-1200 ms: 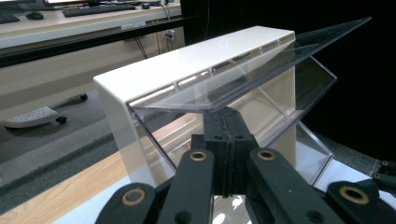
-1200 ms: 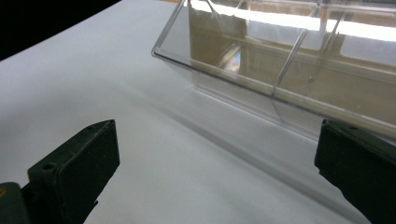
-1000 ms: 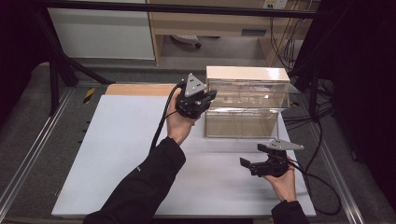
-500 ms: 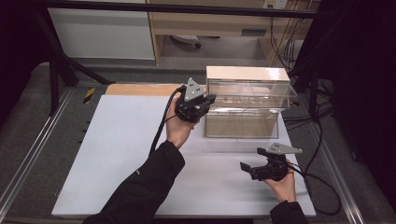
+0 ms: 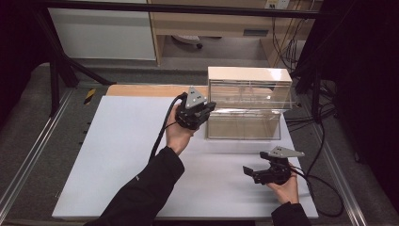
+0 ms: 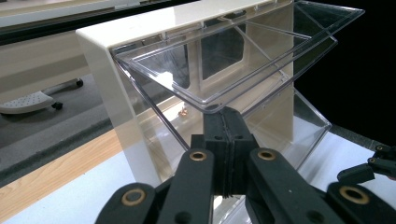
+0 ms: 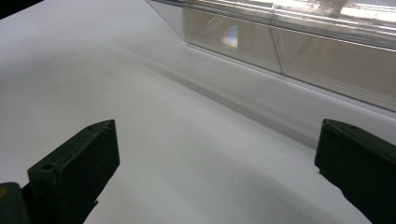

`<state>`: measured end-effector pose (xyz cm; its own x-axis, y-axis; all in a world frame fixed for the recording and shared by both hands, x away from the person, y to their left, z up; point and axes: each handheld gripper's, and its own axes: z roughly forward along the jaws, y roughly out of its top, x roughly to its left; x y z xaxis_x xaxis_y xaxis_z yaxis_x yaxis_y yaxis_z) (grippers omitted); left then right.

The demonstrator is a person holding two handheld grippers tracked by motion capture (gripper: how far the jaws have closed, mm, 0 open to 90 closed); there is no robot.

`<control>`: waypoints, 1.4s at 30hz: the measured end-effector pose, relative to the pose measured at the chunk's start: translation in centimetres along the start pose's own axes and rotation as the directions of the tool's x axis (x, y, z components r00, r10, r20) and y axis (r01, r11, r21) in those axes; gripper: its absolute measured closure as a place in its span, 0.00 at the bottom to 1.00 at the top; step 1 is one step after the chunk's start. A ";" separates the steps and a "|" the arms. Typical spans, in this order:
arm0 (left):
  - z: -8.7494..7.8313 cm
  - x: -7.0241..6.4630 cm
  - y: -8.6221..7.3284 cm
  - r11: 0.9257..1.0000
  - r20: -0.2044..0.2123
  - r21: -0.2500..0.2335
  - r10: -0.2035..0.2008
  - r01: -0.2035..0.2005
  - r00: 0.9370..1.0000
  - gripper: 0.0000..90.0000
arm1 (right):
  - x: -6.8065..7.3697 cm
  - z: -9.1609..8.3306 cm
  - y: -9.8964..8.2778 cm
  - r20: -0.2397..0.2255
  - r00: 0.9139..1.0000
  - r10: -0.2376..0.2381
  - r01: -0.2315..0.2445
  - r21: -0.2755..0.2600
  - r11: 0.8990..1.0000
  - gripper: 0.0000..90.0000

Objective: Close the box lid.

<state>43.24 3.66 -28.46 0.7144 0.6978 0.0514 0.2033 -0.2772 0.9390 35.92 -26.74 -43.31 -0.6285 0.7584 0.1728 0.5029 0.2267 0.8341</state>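
A cream-framed display box (image 5: 249, 74) with clear walls stands at the back right of the white board (image 5: 117, 155). Its clear front flap (image 6: 233, 65) is swung outward from the top. My left gripper (image 5: 208, 111) is at the box's left end. In the left gripper view its jaws (image 6: 225, 116) are pressed together right at the flap's lower corner, seemingly pinching its edge. A small coppery item (image 6: 183, 111) lies inside the box. My right gripper (image 5: 251, 173) hovers low over the board in front of the box, open with nothing between its jaws (image 7: 215, 161).
A wooden strip (image 5: 141, 90) runs along the board's far edge. Black cables (image 5: 324, 136) trail off the right side by the box. Metal rails (image 5: 28, 160) border the table on the left. A chair base (image 5: 188, 41) stands on the floor beyond.
My left gripper has drawn slightly back toward the person at the box's left end, bringing the flap's edge with it. The right gripper has hardly moved.
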 end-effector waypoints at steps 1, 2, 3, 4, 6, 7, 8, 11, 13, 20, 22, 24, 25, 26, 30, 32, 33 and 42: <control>0.0 0.0 0.0 1.000 0.000 0.001 0.000 0.000 1.000 0.99 | 0.0 0.0 0.0 0.001 1.000 -0.001 0.001 0.003 1.000 0.01; 0.0 0.0 -0.1 1.000 0.000 0.002 0.000 0.000 1.000 0.99 | 0.0 0.0 0.0 0.004 1.000 -0.003 0.003 0.004 1.000 0.01; 0.0 -0.1 -0.2 1.000 0.001 0.004 0.000 0.000 1.000 0.99 | 0.0 0.1 -0.1 0.006 1.000 -0.004 0.004 0.007 1.000 0.01; 0.1 -0.1 -0.3 1.000 0.002 0.006 0.000 0.000 1.000 0.99 | 0.1 0.1 -0.1 0.006 1.000 -0.007 0.007 0.013 1.000 0.01; 0.2 -0.2 -0.6 1.000 0.004 0.016 0.001 -0.002 1.000 0.99 | 0.1 0.1 -0.2 0.008 1.000 -0.006 0.006 0.015 1.000 0.01; 0.2 -0.3 -0.7 1.000 0.005 0.018 0.001 -0.001 1.000 0.99 | 0.1 0.1 -0.2 0.006 1.000 -0.006 0.006 0.018 1.000 0.01; 0.3 -0.3 -0.8 1.000 0.006 0.019 -0.001 0.001 1.000 0.99 | 0.1 0.1 -0.2 0.007 1.000 -0.010 0.009 0.018 1.000 0.01; 0.6 -0.3 -1.1 1.000 0.012 0.024 -0.003 0.003 1.000 0.99 | 0.0 0.2 -0.2 0.010 1.000 -0.014 0.014 0.021 1.000 0.01; 0.7 -0.5 -1.2 1.000 0.020 0.027 -0.001 0.000 1.000 0.99 | 0.0 0.2 -0.2 0.011 1.000 -0.012 0.012 0.022 1.000 0.01; 0.6 -0.9 -1.4 1.000 0.028 0.027 0.011 -0.012 1.000 0.99 | -0.1 0.1 -0.4 0.013 1.000 -0.007 0.007 0.021 1.000 0.01; 0.4 -0.9 -1.7 0.999 0.032 0.034 0.011 -0.012 0.999 0.99 | -0.1 0.1 -0.4 0.013 1.000 -0.008 0.008 0.020 1.000 0.01; 0.1 -0.7 -2.1 0.999 0.033 0.043 0.008 -0.009 0.999 0.99 | 0.0 0.1 -0.4 0.013 1.000 -0.008 0.008 0.020 1.000 0.01; -0.1 -0.5 -2.4 0.999 0.033 0.050 0.007 -0.008 0.999 0.99 | 0.0 0.1 -0.4 0.014 1.000 -0.007 0.007 0.022 1.000 0.01; -0.3 -0.4 -2.7 0.998 0.032 0.057 0.006 -0.008 0.999 0.99 | 0.0 0.0 -0.3 0.014 1.000 -0.008 0.008 0.021 1.000 0.01; -1.5 0.6 -3.9 0.996 0.023 0.084 -0.003 0.001 1.000 0.97 | -0.1 0.1 -0.3 0.016 1.000 -0.011 0.011 0.021 1.000 0.01; -2.2 1.1 -4.6 0.995 0.018 0.095 -0.009 0.007 1.000 0.95 | 0.0 0.1 -0.4 0.016 1.000 -0.008 0.008 0.020 1.000 0.01; -2.6 1.4 -5.0 0.995 0.014 0.102 -0.011 0.010 1.000 0.93 | 0.0 0.1 -0.4 0.016 1.000 -0.008 0.007 0.020 1.000 0.01; -5.7 4.2 -8.8 0.984 -0.001 0.170 -0.053 0.053 0.999 0.62 | 0.0 0.1 -0.4 0.015 1.000 -0.009 0.009 0.018 1.000 0.01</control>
<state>40.63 12.80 -34.53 0.7017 0.7124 0.0015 0.3515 -0.3481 0.8691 35.80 -26.79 -43.67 -0.6239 0.7655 0.1573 0.5082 0.2444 0.8258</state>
